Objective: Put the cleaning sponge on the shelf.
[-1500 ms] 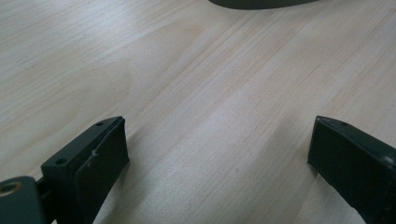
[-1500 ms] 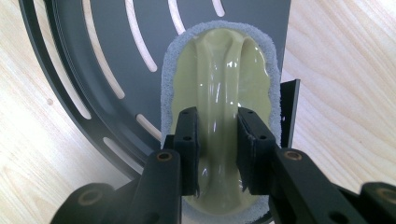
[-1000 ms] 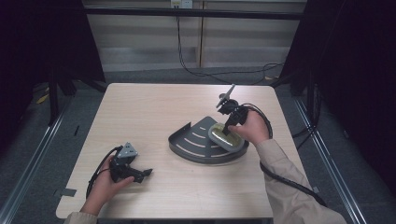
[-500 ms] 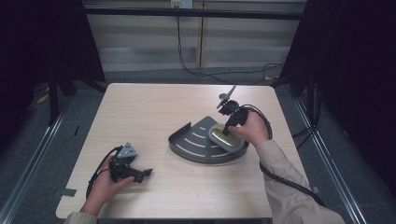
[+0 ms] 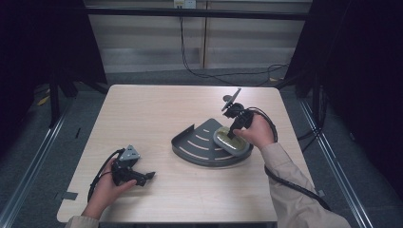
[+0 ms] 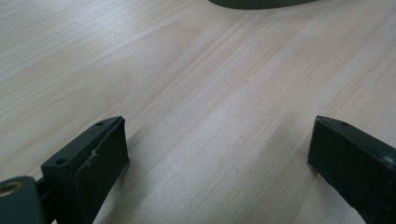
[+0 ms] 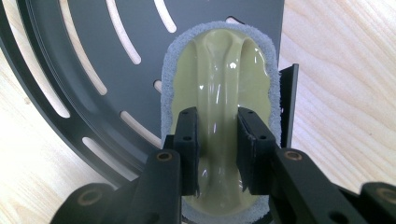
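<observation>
Pale wooden table carries a dark fan-shaped rack with curved slots, and on the rack lies an olive-green scrubber with a grey pad around its edge. On the scrubber's raised handle ridge, the right gripper has its two jaws closed, one on each side, with the slotted rack floor beyond the tips. Well apart from the rack, the left gripper rests low over bare wood, its jaws spread wide with nothing between them, and the rack's edge shows far ahead of them.

The high view looks forward and down from afar. Each gripper view looks close along its jaws, sharing the pale wooden table and dark slotted quarter-round metal tray.
</observation>
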The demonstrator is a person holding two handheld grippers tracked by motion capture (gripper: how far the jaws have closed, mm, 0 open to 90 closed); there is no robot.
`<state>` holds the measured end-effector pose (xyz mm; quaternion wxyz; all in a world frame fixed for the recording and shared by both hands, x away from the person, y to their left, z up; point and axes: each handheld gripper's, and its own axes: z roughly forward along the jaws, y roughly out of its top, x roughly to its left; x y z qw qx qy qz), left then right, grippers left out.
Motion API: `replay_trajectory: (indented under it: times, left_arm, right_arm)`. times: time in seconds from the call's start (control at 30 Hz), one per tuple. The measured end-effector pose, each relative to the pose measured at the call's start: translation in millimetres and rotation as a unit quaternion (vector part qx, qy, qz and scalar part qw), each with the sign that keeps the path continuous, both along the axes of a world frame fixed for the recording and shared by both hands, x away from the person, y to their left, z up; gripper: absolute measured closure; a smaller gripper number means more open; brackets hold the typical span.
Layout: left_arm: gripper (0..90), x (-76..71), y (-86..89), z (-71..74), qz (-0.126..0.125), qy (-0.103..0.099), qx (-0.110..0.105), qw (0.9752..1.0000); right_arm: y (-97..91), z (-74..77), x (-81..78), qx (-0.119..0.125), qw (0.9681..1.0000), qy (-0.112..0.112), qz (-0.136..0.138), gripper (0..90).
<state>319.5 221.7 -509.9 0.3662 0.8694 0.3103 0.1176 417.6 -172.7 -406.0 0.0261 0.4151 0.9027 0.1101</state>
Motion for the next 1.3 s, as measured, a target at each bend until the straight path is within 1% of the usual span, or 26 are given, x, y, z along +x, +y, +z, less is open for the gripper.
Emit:
replay_trajectory:
  times: [0.27, 0.37, 0.5, 0.57, 0.73, 1.0, 1.3]
  left_arm:
    - [4.3, 0.0, 0.0, 0.0, 0.0, 0.0, 0.0, 1.0]
    - [4.3, 0.0, 0.0, 0.0, 0.0, 0.0, 0.0, 1.0]
    - [4.3, 0.1, 0.1, 0.0, 0.0, 0.0, 0.001, 1.0]
    - [4.3, 0.0, 0.0, 0.0, 0.0, 0.0, 0.0, 1.0]
    - [4.3, 0.0, 0.0, 0.0, 0.0, 0.0, 0.0, 1.0]
    - [4.3, 0.1, 0.1, 0.0, -0.001, 0.0, 0.0, 1.0]
    - [4.3, 0.2, 0.2, 0.2, -0.001, -0.001, 0.002, 1.0]
  right_arm:
    - [0.8, -2.9, -0.2, -0.002, 1.0, 0.003, 0.002, 71.3]
    - [1.1, -2.9, -0.1, -0.002, 1.0, 0.001, 0.001, 71.3]
    - [2.4, -4.4, -0.6, -0.008, 1.0, 0.0, 0.004, 71.3]
    - [2.8, -5.7, -0.8, -0.003, 1.0, 0.0, 0.002, 71.3]
    - [2.8, -6.4, -0.8, -0.005, 1.0, 0.001, 0.002, 71.3]
    - [2.6, -10.2, -0.7, -0.002, 1.0, 0.002, 0.002, 71.2]
    - [2.1, -10.9, -0.8, 0.001, 1.0, 0.002, 0.002, 71.2]
